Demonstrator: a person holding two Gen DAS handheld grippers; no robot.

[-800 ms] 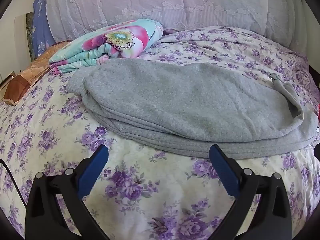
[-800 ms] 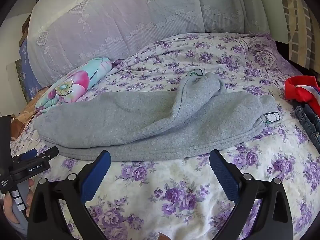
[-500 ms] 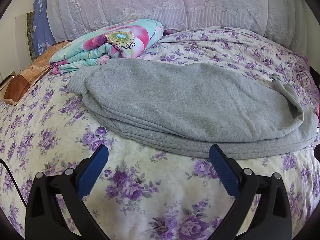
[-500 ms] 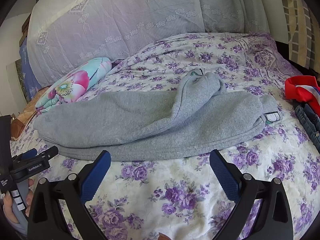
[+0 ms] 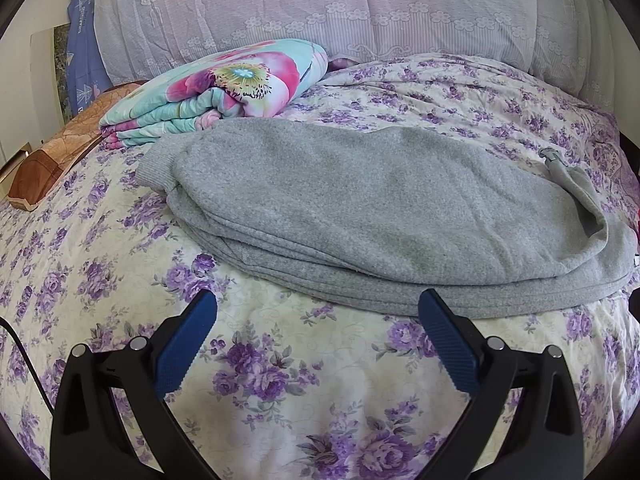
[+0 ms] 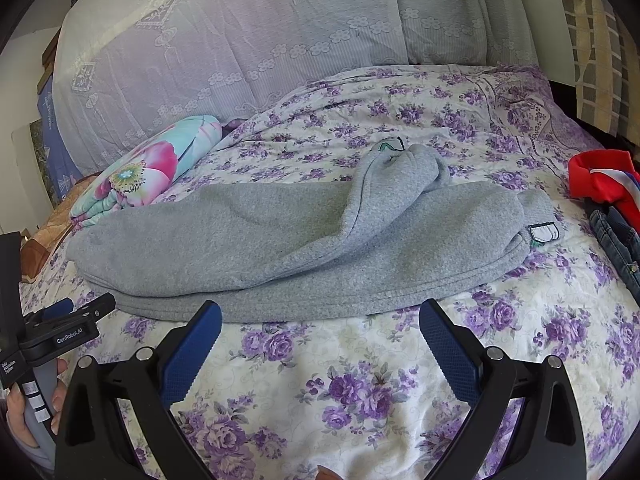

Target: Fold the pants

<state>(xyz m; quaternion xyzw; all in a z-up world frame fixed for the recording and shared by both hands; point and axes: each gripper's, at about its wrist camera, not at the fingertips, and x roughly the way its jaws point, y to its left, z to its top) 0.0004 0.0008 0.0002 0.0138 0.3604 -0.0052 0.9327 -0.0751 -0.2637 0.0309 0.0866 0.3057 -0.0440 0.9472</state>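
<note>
Left wrist view: one pair of grey fleece sweatpants [image 5: 360,208] lies folded lengthwise on purple-flowered bed [image 5: 280,380], cuffs beside one folded turquoise-and-pink floral blanket [image 5: 224,88]. Left gripper [image 5: 318,332] gapes wide, empty, just short of pants. Right wrist view: right gripper [image 6: 320,336] likewise wide, empty. One red garment [image 6: 600,176], one pair of blue jeans [image 6: 620,240] at right edge.

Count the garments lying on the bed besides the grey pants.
2, both at the bed's right edge in the right wrist view: a red garment and dark jeans just in front of it. Both are cut off by the frame, so more may lie beyond.
</note>
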